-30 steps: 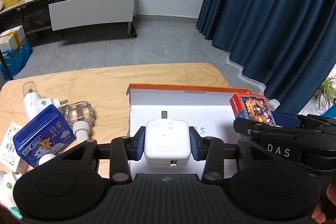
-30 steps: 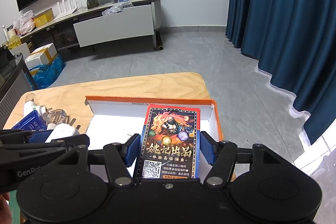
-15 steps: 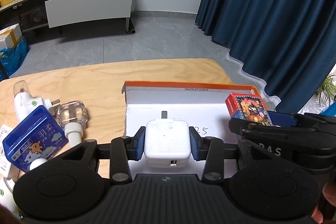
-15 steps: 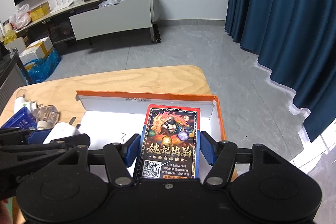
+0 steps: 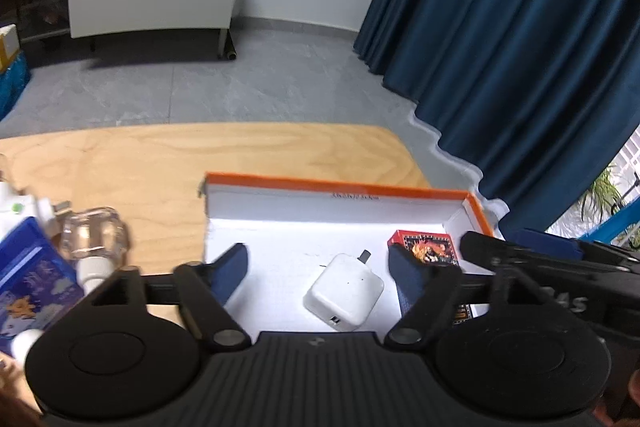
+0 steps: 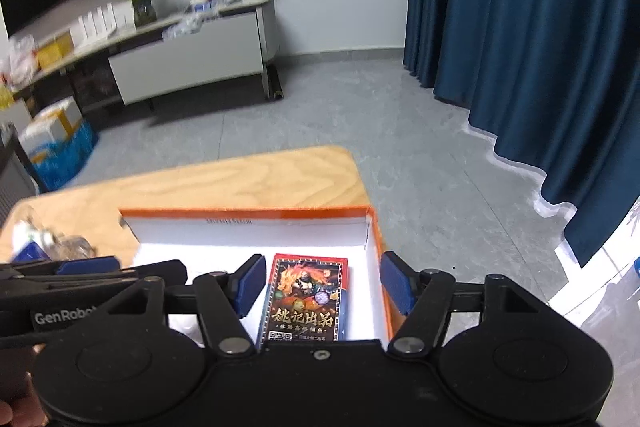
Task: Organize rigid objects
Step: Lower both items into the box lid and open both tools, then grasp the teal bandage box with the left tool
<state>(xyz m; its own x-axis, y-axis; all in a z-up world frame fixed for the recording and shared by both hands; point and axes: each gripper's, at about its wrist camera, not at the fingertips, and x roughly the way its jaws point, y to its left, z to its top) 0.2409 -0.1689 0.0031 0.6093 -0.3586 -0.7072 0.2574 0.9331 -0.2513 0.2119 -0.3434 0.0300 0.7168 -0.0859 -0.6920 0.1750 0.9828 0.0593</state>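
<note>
A white charger (image 5: 345, 291) lies tilted on the white floor of the orange-edged box (image 5: 336, 187). My left gripper (image 5: 320, 273) is open above it, with the blue pads apart on either side. A red card box (image 6: 306, 297) lies flat in the box's right part; it also shows in the left wrist view (image 5: 430, 247). My right gripper (image 6: 322, 287) is open over it, and the pads do not touch it. The orange-edged box also shows in the right wrist view (image 6: 248, 214).
On the wooden table (image 5: 160, 155) left of the box lie a clear glass bottle (image 5: 94, 239), a blue box (image 5: 28, 287) and a white plug-in device (image 5: 16, 203). The table's far edge drops to a grey floor. Blue curtains (image 5: 520, 47) hang at right.
Both grippers have opened. The charger and the card box have left the jaws and now lie inside the orange-edged box. Both views have shifted a little.
</note>
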